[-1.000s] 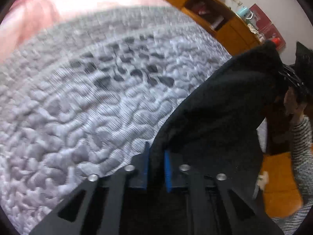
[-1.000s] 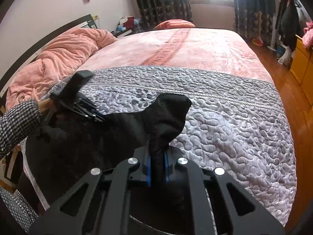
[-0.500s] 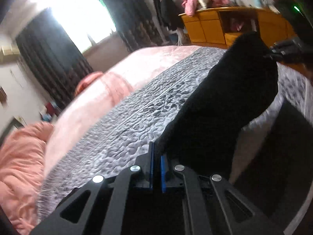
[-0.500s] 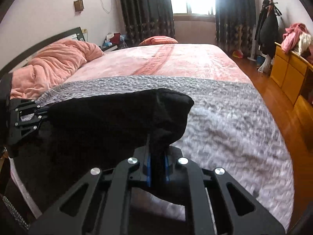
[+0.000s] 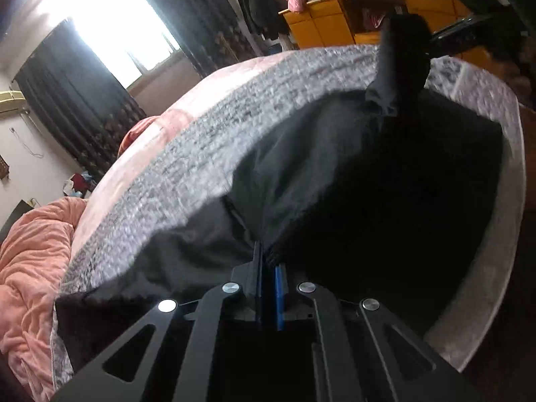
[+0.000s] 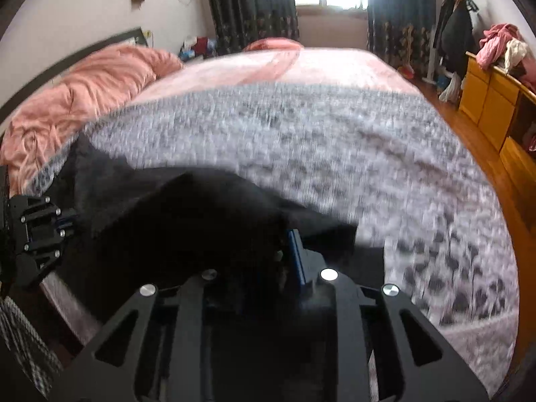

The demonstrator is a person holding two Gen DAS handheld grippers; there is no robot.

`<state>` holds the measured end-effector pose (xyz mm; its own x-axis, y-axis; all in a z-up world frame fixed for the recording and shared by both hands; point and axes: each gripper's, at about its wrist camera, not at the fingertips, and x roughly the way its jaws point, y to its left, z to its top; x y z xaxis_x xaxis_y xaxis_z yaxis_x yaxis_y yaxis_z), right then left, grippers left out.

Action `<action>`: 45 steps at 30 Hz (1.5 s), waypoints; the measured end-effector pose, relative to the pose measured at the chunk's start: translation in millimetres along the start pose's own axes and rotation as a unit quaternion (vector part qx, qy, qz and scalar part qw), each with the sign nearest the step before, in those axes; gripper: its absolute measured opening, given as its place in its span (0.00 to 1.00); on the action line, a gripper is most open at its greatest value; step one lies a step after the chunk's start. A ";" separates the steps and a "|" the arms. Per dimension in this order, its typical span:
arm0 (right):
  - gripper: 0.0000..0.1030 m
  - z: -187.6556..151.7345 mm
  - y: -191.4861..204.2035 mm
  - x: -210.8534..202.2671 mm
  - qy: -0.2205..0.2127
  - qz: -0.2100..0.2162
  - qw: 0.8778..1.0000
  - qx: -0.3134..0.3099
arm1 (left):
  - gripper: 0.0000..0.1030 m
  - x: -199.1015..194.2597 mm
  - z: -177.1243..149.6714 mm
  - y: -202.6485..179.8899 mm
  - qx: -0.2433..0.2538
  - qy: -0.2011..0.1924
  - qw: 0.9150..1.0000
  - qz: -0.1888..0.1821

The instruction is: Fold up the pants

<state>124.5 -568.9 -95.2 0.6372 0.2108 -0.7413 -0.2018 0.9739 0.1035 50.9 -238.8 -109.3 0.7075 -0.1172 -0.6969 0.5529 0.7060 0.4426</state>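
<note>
Black pants [image 5: 385,181] are stretched between my two grippers over the grey quilted bed cover [image 5: 214,147]. My left gripper [image 5: 268,261] is shut on one edge of the pants. My right gripper [image 6: 284,251] is shut on the other end of the pants [image 6: 187,221]; only its right blue pad shows, the cloth hides the other. The right gripper's held corner rises as a black peak at the top right of the left wrist view [image 5: 402,53]. The left gripper also shows at the left edge of the right wrist view [image 6: 40,231].
A crumpled pink duvet [image 6: 87,90] lies at the head of the bed. Yellow wooden cabinets [image 6: 492,100] stand along the right wall beside a wooden floor. A coat rack [image 6: 455,23] and dark curtains are by the window.
The pants have come down from hanging bunched in the air and now spread wide and low over the grey cover. Both grippers swung and still hold the cloth; the views are motion-blurred.
</note>
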 end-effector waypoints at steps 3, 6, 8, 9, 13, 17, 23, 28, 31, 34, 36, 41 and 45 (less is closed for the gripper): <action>0.27 -29.5 3.8 4.1 0.041 -0.016 0.999 0.003 | 0.06 0.4 -14.0 -9.9 -0.003 0.014 1.000 0.001; 0.34 -52.5 -3.8 8.9 0.072 -0.017 0.997 0.023 | 0.08 8.0 -20.9 -20.2 -0.004 0.024 1.000 0.007; 0.48 -67.5 -12.8 8.8 0.095 -0.023 0.994 0.043 | 0.08 16.7 -26.8 -32.4 0.012 0.037 0.999 0.018; 0.47 -72.1 -15.5 7.1 0.099 -0.025 0.994 0.050 | 0.08 19.0 -27.5 -34.2 0.011 0.040 0.999 0.021; 0.53 -80.7 -42.6 -20.1 0.079 0.007 0.988 0.136 | 0.09 30.5 -25.5 -32.4 -0.010 0.051 0.998 0.022; 0.68 -80.4 -68.1 -26.9 0.055 0.085 0.964 0.248 | 0.09 36.0 -20.6 -33.5 -0.013 0.056 0.998 0.021; 0.73 -84.0 -77.4 14.1 0.077 0.147 0.924 0.343 | 0.10 35.8 -22.3 -36.5 -0.004 0.058 0.998 0.026; 0.79 -100.2 -88.9 4.4 0.034 0.184 0.888 0.419 | 0.11 35.9 -22.9 -41.6 -0.001 0.061 0.998 0.023; 0.79 -99.5 -87.1 -7.4 0.018 0.174 0.890 0.421 | 0.12 37.3 -22.5 -44.9 0.015 0.061 0.998 0.027; 0.80 -93.9 -82.1 -3.2 0.020 0.202 0.882 0.426 | 0.12 39.4 -21.5 -42.8 0.004 0.064 0.998 0.023; 0.81 -92.5 -77.8 6.2 0.035 0.197 0.886 0.419 | 0.13 41.1 -19.2 -39.8 -0.011 0.069 0.997 0.017; 0.80 -84.0 -58.5 21.1 0.056 0.202 0.889 0.408 | 0.14 45.9 -13.0 -29.1 -0.061 0.087 0.994 -0.007; 0.80 -79.0 -58.7 -6.7 0.039 0.141 0.912 0.382 | 0.15 51.4 -8.8 -18.4 -0.106 0.099 0.989 -0.028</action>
<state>73.4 -634.1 -148.8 0.5791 0.4853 -0.6551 0.2468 0.6615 0.7082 73.2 -251.7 -158.2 0.5668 -0.0364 -0.8230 0.4694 0.8352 0.2863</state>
